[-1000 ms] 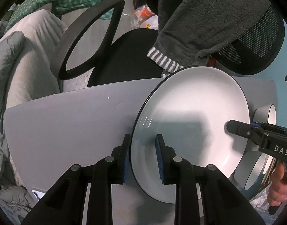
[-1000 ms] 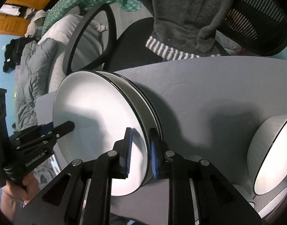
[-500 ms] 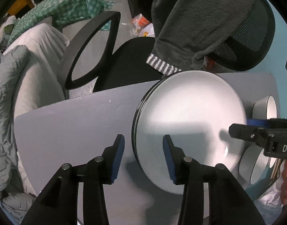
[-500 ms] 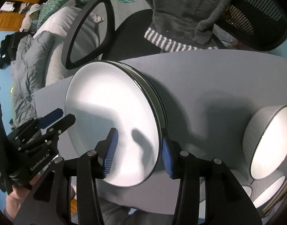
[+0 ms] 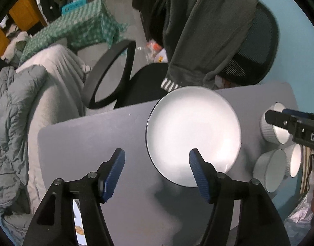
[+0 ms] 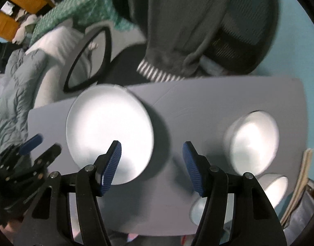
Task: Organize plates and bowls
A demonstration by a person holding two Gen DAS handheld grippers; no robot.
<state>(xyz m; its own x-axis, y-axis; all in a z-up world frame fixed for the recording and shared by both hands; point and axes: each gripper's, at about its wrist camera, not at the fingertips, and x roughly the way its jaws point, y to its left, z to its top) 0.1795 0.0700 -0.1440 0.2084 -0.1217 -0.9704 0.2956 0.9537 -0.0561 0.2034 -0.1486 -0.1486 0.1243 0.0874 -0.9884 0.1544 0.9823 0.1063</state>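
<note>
A: Grey table, office chair beyond its far edge. Grippers?

B: Left gripper and right gripper, both spread wide, empty. Stacked plates lie mid-table; bowls near the right edge.

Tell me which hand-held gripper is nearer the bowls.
Right. The right hand-held gripper hangs open between the plate stack and the bowls; the left hand-held gripper is open beyond the plates' far side.
</note>
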